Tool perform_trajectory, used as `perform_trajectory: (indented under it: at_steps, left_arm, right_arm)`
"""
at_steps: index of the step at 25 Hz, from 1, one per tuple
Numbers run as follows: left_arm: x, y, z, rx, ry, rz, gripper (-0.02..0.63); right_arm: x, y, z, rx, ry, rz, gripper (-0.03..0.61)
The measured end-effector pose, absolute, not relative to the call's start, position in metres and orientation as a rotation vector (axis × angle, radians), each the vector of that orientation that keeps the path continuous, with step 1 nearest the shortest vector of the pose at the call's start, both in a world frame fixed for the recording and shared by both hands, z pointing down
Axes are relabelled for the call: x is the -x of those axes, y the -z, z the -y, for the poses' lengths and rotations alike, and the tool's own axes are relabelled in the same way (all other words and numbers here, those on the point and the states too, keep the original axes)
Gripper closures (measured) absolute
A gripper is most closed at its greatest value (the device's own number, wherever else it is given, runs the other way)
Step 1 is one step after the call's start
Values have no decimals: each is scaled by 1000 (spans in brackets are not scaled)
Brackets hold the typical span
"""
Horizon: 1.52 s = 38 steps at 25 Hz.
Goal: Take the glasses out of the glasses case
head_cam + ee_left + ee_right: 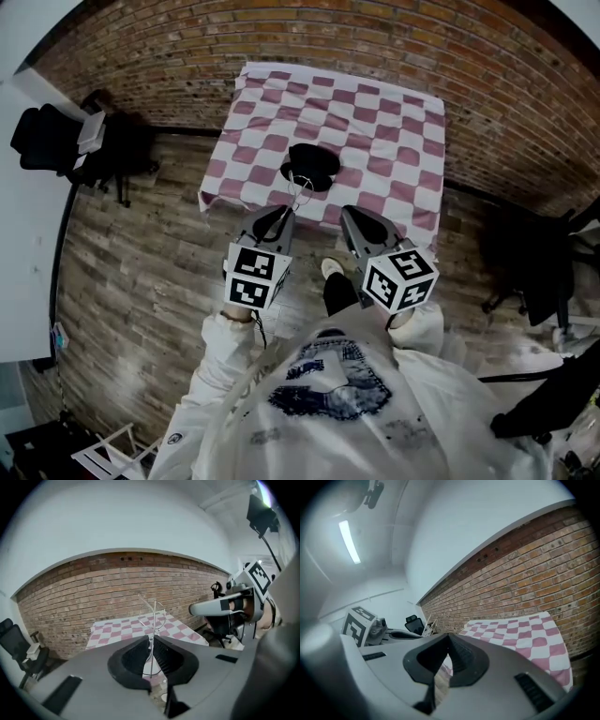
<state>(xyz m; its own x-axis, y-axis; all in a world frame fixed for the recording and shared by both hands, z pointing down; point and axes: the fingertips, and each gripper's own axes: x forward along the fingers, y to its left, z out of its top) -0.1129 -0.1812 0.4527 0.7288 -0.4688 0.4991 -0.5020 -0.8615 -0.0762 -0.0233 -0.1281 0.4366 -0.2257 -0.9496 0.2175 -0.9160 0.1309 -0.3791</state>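
In the head view the black glasses case (310,167) lies open on the checkered table (394,141). My left gripper (281,212) is lifted in front of the table's near edge, shut on thin wire-framed glasses (302,191). In the left gripper view the glasses (153,615) stand upright, and the jaws of my left gripper (152,639) pinch them. To its right my right gripper (349,215) is also raised; its jaws are shut with nothing between them. In the right gripper view the tips of my right gripper (449,636) meet, and the glasses (430,626) show at the left.
A brick wall (525,103) runs behind the table. Black office chairs stand at the left (56,141) and the right (539,272). The floor (141,281) is wood plank. The person's shoe (330,269) is below the table's edge.
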Motion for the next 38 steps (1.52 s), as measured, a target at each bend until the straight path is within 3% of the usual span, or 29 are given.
perform_trajectory:
  at_steps: [17,38]
  left_arm:
    - [173,-420,86,-2820,-602,976,572]
    - [187,-412,85,-2828,-577,971,572]
  right_arm:
    - [69,-413,39,1958,556,-2320,565]
    - [82,-404,34,1982,539,-2323,565]
